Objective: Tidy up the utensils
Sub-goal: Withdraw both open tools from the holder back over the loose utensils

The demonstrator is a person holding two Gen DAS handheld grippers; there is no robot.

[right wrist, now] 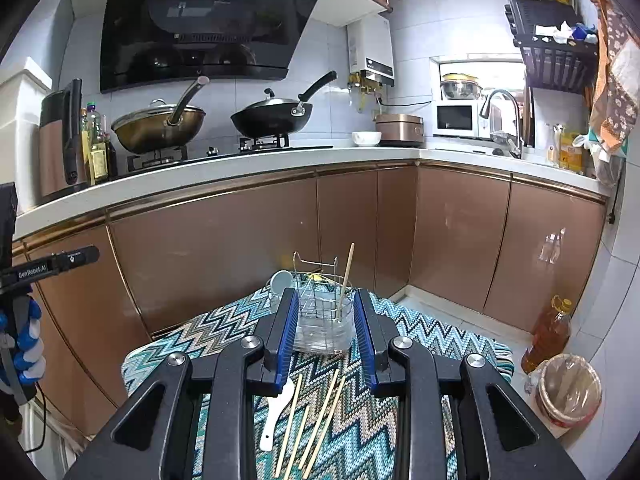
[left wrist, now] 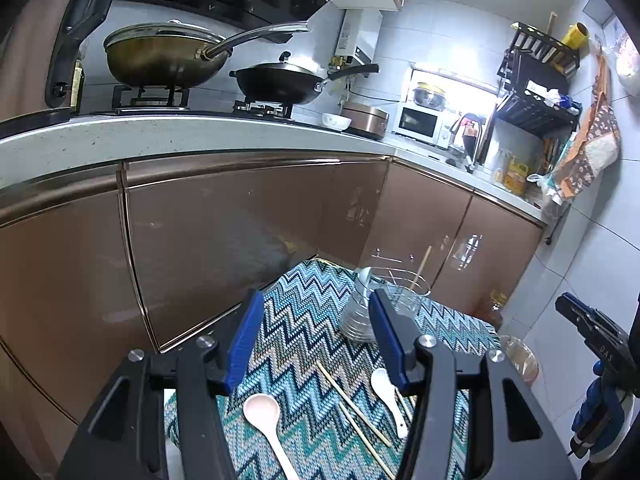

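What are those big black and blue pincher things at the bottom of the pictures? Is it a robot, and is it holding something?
Not a robot! A person holds a claw in each hand, and a little camera sits on each one, looking out along its fingers. One picture comes from the left claw, the other from the right claw. Both claws are open and hold nothing. Below them is a small table with a zigzag cloth. On it lie loose chopsticks, a pink spoon and a white spoon. Farther back stands a wire holder with one chopstick and one spoon already standing in it. The person is sorting them.
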